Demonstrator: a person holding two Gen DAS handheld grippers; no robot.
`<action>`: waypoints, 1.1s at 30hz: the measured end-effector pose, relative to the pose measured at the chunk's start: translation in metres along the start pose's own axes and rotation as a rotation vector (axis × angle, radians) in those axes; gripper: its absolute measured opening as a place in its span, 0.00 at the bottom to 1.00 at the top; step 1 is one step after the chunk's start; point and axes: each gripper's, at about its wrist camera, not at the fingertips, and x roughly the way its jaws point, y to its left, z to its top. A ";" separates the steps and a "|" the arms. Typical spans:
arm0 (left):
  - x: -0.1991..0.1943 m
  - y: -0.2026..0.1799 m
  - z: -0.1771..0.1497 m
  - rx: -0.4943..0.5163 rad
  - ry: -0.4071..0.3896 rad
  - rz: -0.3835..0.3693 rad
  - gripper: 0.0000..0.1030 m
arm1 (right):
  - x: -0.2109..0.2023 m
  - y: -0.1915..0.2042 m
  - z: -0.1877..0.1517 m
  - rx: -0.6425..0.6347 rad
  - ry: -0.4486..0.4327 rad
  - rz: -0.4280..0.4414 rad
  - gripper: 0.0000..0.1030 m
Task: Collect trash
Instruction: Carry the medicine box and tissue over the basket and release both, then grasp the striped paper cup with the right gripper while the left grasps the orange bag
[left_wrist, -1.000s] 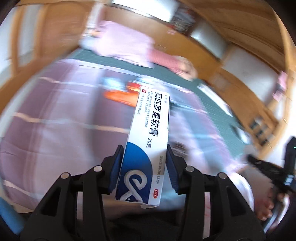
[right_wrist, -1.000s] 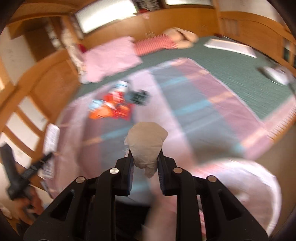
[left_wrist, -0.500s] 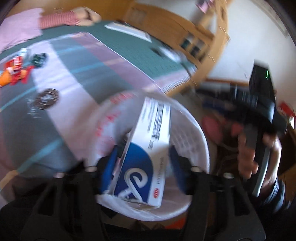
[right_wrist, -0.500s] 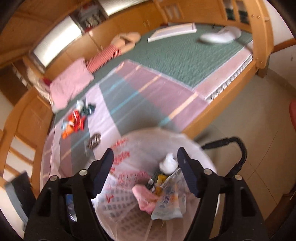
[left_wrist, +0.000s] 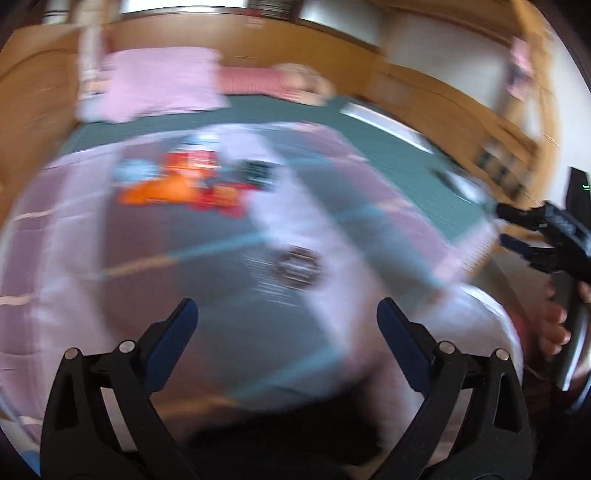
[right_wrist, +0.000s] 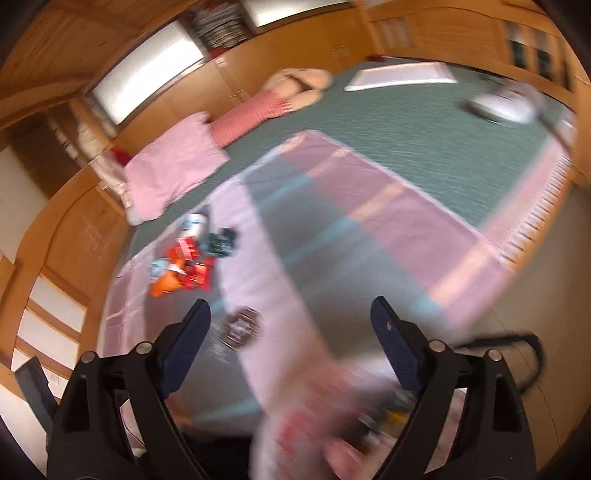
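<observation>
a: nearest first, what do the left tongs (left_wrist: 286, 319) have?
b: nothing. the jaws have just been opening and now stand wide apart with only the blanket (left_wrist: 184, 266) showing between them. the white-and-blue box they were clamped on a second ago is gone from them.
a: and the right tongs (right_wrist: 290, 319)?
b: same: spread apart and empty, jaws just opened. the crumpled paper wad they carried is no longer there.
a: so where did both go?
b: i judge into the lined trash bin (right_wrist: 332, 435), the blurred white shape right under the right tongs, at the near edge of the blanket. half a second ago both views looked straight down into it.
a: what is left to collect?
b: just beyond the bin, on the blanket, lies a dark round wrapper (right_wrist: 242, 328). farther up the blanket from the bin sits a heap of red and orange wrappers (right_wrist: 183, 273) with a dark packet (right_wrist: 221, 242) touching it.
a: and past that?
b: the pink pillow (right_wrist: 170, 166) at the far end, well apart from the bin. both views are smeared, and they now face the bed where the remaining trash lies.
</observation>
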 end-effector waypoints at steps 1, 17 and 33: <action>0.004 0.026 0.007 -0.025 -0.001 0.056 0.94 | 0.024 0.024 0.011 -0.030 0.004 0.034 0.85; 0.014 0.205 -0.007 -0.397 0.085 0.159 0.93 | 0.437 0.234 0.099 -0.031 0.285 0.009 0.85; 0.008 0.239 -0.018 -0.554 0.075 0.232 0.93 | 0.445 0.229 0.044 0.083 0.511 0.219 0.29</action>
